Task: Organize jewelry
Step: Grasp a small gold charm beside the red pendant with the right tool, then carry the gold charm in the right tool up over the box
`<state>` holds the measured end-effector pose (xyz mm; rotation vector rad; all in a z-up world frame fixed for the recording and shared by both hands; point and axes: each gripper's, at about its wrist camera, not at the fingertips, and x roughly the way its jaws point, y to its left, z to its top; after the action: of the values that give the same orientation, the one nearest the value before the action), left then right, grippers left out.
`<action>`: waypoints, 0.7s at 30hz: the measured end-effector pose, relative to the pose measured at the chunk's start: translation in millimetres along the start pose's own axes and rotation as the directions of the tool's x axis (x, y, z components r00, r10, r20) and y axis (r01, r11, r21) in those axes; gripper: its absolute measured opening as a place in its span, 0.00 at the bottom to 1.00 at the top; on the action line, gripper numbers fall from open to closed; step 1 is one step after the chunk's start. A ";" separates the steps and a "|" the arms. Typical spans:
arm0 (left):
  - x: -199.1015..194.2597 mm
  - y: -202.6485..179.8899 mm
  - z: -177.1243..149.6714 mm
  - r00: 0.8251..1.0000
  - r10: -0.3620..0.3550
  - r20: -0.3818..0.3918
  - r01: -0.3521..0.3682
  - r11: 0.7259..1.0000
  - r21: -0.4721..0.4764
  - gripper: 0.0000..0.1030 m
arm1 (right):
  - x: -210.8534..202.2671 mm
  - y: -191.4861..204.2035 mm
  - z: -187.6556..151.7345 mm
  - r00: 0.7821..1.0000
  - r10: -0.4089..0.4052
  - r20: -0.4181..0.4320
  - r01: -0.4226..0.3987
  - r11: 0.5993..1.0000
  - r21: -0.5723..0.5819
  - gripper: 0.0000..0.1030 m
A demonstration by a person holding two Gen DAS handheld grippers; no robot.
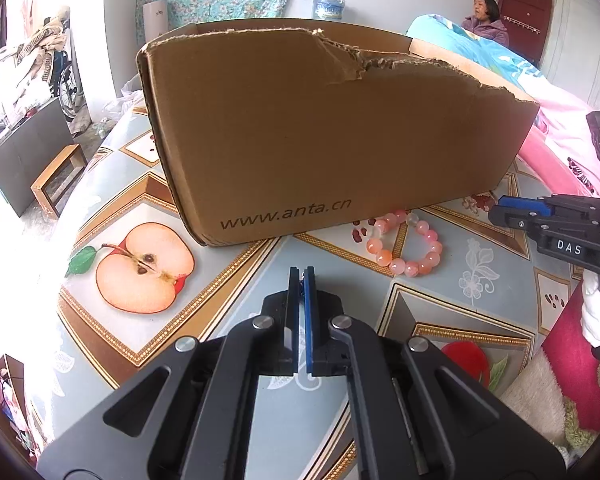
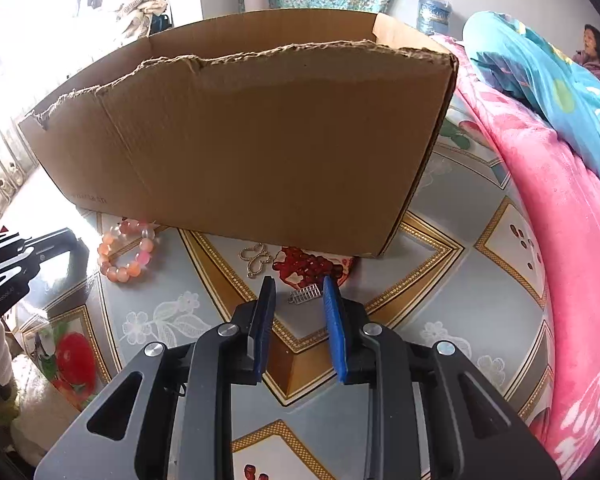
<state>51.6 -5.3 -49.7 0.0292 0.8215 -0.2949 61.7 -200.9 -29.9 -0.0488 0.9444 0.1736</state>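
Observation:
A pink and orange bead bracelet [image 1: 398, 266] [image 2: 122, 274] lies on the table in front of a torn cardboard box [image 1: 320, 132] [image 2: 260, 140]. My left gripper [image 1: 302, 272] hovers above the tablecloth left of the bracelet, shut with nothing visible between its pads. My right gripper [image 2: 299, 282] [image 1: 495, 208] stands open, tilted down at the table. A small silver comb-like clip [image 2: 305, 294] lies on the cloth between its fingertips, untouched by the pads. A gold butterfly-shaped piece [image 2: 256, 260] rests just beyond, close to the box wall.
The table [image 1: 260, 280] wears a fruit-printed cloth. A pink blanket [image 2: 560, 220] and a blue quilt [image 2: 540, 80] crowd its right side. A wooden stool [image 1: 58, 176] stands on the floor at the left. A person [image 1: 486, 20] sits in the background.

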 end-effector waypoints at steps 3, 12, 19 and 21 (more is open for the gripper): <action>-0.1 0.3 -0.5 1.000 0.000 0.005 0.000 1.000 -0.006 0.01 | 2.4 -0.8 3.9 1.000 0.002 -0.009 -0.002 1.000 -0.005 0.14; -3.2 2.9 -3.6 1.000 -0.004 0.007 0.004 1.000 -0.010 0.01 | -7.6 18.1 -6.8 1.000 -0.006 -0.017 0.006 1.000 -0.022 0.14; -4.5 6.2 -5.9 1.000 -0.010 0.013 0.010 1.000 -0.014 0.01 | -15.9 22.0 -13.9 1.000 0.014 -0.020 -0.014 1.000 0.000 0.14; -4.6 6.3 -6.5 1.000 -0.009 0.016 0.009 1.000 -0.012 0.01 | -20.4 22.5 -16.5 1.000 0.020 -0.011 -0.020 1.000 0.006 0.14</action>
<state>45.7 2.8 -51.4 0.0119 0.8077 -0.2986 33.0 -183.3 -22.3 -0.0344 0.9564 0.1894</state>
